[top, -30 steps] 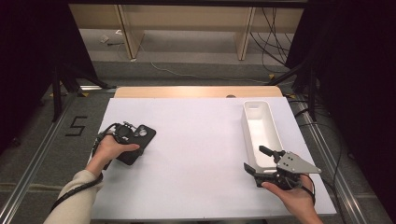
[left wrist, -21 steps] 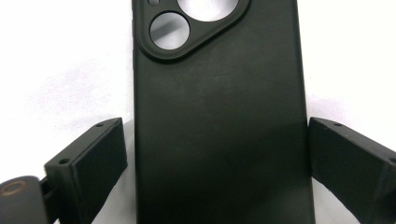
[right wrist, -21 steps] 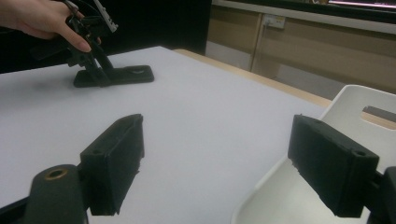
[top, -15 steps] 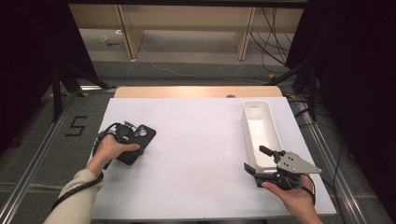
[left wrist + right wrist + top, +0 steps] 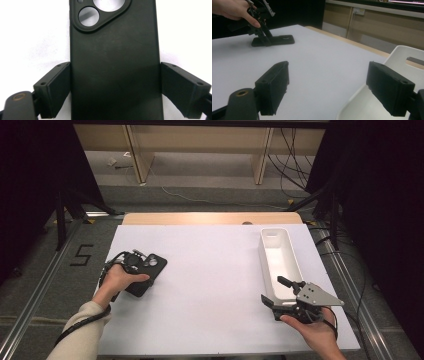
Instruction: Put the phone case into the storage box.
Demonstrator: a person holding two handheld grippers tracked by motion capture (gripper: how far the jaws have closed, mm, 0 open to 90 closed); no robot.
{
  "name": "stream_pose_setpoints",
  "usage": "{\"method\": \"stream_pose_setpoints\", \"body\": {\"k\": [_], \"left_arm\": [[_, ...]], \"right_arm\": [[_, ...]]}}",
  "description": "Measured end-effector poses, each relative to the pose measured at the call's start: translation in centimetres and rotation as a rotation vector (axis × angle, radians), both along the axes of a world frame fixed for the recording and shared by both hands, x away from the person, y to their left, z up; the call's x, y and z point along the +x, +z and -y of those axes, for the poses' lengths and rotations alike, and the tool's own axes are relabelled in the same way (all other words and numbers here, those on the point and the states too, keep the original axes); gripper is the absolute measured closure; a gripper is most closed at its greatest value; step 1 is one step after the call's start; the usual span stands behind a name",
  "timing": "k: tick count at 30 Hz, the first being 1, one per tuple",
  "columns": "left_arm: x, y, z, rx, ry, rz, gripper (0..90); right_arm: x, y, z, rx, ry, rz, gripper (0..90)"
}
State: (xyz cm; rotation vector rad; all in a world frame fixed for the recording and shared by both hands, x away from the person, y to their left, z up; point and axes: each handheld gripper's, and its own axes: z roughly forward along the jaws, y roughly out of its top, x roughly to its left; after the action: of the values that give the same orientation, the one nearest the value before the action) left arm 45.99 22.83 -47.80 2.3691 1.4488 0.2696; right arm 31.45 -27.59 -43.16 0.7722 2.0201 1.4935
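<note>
Right gripper (image 5: 280,295) sits nearest, at the surface's near right edge, held from below by the right hand (image 5: 314,332). Its jaws stand wide apart with nothing between them; in the right gripper view they are blocky matte black pads with small screw holes, one over bare surface, the other over the tray rim. A grey three-cornered plate tops the gripper.

White tray (image 5: 291,265) just beyond it: long, narrow, smooth moulded plastic with rounded corners and a slot handle at the far end. The near end is partly covered by the gripper in the high view, and cut off by the frame edge in the right gripper view.

Left gripper (image 5: 134,265) lies across the surface on the left side, the left hand (image 5: 120,277) wrapped over it, with a cable trailing along the sleeve. Phone case (image 5: 115,60) lies flat on the surface between its jaws: matte black, slightly scuffed, rubbery-looking, a rounded camera cut-out with circular holes at the far end. The left jaw touches the case's edge; the right sits against or just beside the other edge, contact hard to judge. Firmness of grip cannot be told. The case's lower end is cut off by the frame. In the high view, hand and gripper hide most of the case.

Surface (image 5: 210,285) is a plain white matte sheet; a strip of pale wood shows at the far edge.
</note>
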Motion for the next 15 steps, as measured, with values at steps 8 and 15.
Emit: {"method": "stream_pose_setpoints", "body": {"k": [8,15], "left_arm": [[-0.04,0.02,0.00,-0.001,-0.003,0.002,13.8],[-0.17,0.00,-0.02,-0.007,0.002,0.012,14.5]], "right_arm": [[0.00,-0.02,-0.05,-0.004,0.001,-0.002,19.7],[0.04,-0.06,-0.04,-0.005,0.001,-0.003,19.7]]}}
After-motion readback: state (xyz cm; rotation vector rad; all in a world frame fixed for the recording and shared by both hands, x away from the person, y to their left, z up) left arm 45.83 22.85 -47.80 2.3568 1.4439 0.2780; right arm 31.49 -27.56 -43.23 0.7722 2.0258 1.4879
